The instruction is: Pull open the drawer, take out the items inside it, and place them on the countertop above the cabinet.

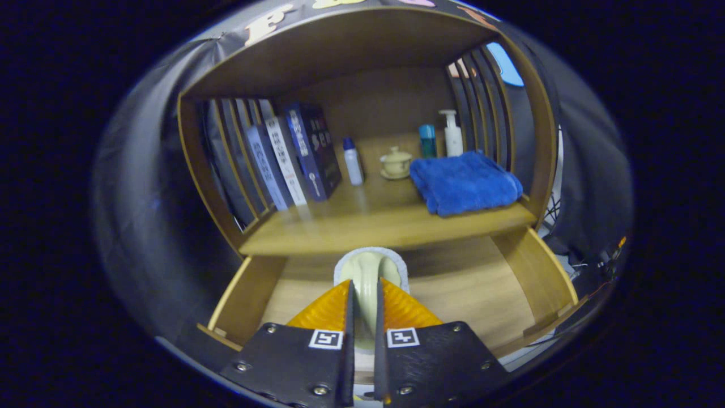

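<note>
The wooden drawer [470,294] stands pulled open below the cabinet's countertop [362,229]. My gripper [364,292] hangs over the drawer's middle, shut on a cream-coloured ceramic piece [367,265] with a pale rounded rim. Both fingers press on its narrow cream part, and its rim rises just ahead of the fingertips, near the countertop's front edge. The bare drawer floor shows on either side of the fingers. What lies under the fingers is hidden.
On the countertop stand several books [294,156] at the left, a small white bottle [353,161], a cream lidded cup on a saucer [395,163], a teal bottle [427,140], a white pump bottle [452,133] and a folded blue towel [463,181]. Slatted side walls and a shelf roof enclose it.
</note>
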A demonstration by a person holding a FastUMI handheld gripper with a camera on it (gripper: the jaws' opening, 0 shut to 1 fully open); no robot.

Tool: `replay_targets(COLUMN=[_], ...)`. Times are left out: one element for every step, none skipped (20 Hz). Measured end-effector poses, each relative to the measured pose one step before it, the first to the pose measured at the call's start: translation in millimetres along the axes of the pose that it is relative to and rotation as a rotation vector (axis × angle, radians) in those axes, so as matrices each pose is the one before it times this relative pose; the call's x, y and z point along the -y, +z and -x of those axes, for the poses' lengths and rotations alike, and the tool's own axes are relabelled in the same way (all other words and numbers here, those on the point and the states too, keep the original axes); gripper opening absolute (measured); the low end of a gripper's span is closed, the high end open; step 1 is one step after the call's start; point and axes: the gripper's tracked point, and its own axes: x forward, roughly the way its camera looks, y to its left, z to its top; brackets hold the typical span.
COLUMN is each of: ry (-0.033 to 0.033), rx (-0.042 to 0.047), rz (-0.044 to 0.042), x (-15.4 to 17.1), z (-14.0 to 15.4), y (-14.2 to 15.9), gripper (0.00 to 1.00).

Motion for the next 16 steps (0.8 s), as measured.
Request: replay_targets(ry=[0.00771, 0.00282, 0.00492, 0.00709, 0.01645, 0.00507, 0.00017, -0.00104, -0.00257, -0.00155, 0.00226, -0.00259, -0.02003, -0.02108, -0.01158, -0.00655], rx=[0.02992, 0.03017, 0.02773, 0.02573, 0.02410, 0.02479, 0.03440, 0.03336, 0.03008, 0.01569, 0.00803, -0.00175, -0.01069, -0.01180, -0.01126, -0.01226], rz=[-0.00399, -0.00521, -0.00781, -0.01418, -0.00054, 0.01187, 0.01113, 0.00815, 0.00243, 0.00186, 0.00322, 0.00071, -0.00054, 0.00003, 0.00987, 0.01385], x=[-4.30, -2.31, -2.84, -4.60, -7.02, -3.78, -1.75, -3.32, -2.58, -1.59, -2.19, -0.60, 4.59, 4.65, 2.35, 3.01], z=[2.40, 0.83, -0.75, -1.17, -1.98, -5.24, -5.26, -6.23, -6.32, -6.10, -7.14, -8.98, -8.87, -8.99, -9.36, -7.96], y=[13.27, 12.54, 12.40, 13.90, 10.77, 11.09, 11.20, 11.73, 8.61, 6.14, 2.56, 0.71, -2.39, -3.29, -4.67, -3.81], gripper=[0.14, 0.14, 0.14, 0.14, 0.14, 0.14, 0.14, 0.14, 0.14, 0.14, 0.14, 0.14, 0.14, 0.14, 0.14, 0.14])
